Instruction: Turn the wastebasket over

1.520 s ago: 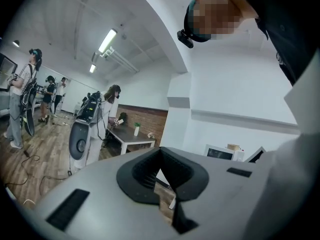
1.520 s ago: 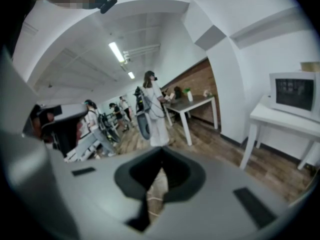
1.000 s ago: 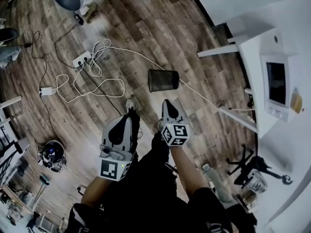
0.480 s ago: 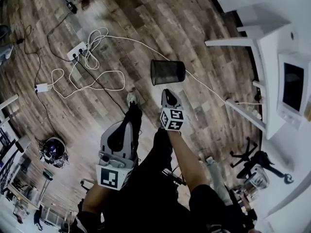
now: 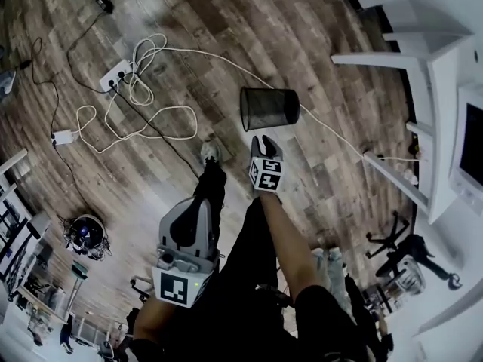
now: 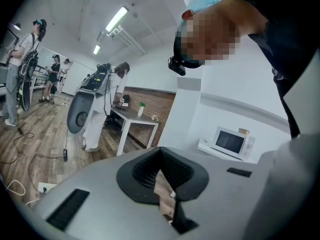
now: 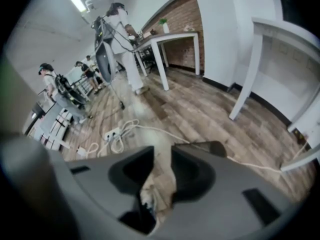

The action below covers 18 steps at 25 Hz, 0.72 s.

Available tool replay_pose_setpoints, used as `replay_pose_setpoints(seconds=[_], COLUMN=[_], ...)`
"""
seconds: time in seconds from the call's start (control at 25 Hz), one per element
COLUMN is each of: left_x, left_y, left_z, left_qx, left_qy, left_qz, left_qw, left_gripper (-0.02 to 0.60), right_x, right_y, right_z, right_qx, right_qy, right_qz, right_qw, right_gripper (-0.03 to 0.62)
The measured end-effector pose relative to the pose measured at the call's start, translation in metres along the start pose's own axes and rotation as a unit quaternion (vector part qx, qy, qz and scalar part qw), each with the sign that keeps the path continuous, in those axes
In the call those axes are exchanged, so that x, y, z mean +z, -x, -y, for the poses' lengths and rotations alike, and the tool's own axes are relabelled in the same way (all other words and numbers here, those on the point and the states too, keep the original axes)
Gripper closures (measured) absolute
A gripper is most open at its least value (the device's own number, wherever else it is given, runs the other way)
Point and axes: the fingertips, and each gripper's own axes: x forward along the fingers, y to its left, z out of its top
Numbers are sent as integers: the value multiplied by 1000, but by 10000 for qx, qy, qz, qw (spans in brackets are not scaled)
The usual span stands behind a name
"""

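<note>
Head view | black mesh wastebasket (image 5: 269, 108) was on the wood-plank floor (image 5: 324, 172), a white cable (image 5: 332, 138) running beside it | right gripper (image 5: 263, 139) pointed at it, just short of touching, jaws just opening with only floor between them | left gripper (image 5: 198, 206) hung nearer the person, well apart | power strip (image 5: 115, 76) lay upper left.

Wastebasket (image 5: 269, 108) on floor (image 5: 226, 36) beyond right gripper (image 5: 264, 139) (power strip (image 5: 115, 75) leftward)

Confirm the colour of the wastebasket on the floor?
Black: the wastebasket has a dark mesh wall against the brown wood floor. It shows best in the head view.
</note>
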Motion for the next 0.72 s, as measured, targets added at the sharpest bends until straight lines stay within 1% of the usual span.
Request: replay_pose_setpoints(seconds=[0.2, 0.44, 0.6, 0.72], left_x=[-23, -50, -63, -74], left_y=[-4, -8, -13, -20], left_z=[-15, -32, -53, -66], left_qx=[119, 270, 387, 372], left_qy=[78, 83, 210, 280], left_qz=[-36, -52, -41, -49], left_qw=[9999, 9996, 9990, 9989], left_gripper=[549, 549, 549, 549], right_x=[-38, -72, -82, -90], right_y=[-48, -99, -127, -141], right_z=[16, 31, 33, 34], right_qx=[-211, -394, -472, -542], right_qy=[-17, 59, 170, 106], right_qz=[-389, -706, -829, -924], right_qw=[9990, 9967, 9953, 9942], right_gripper=[453, 428, 424, 422])
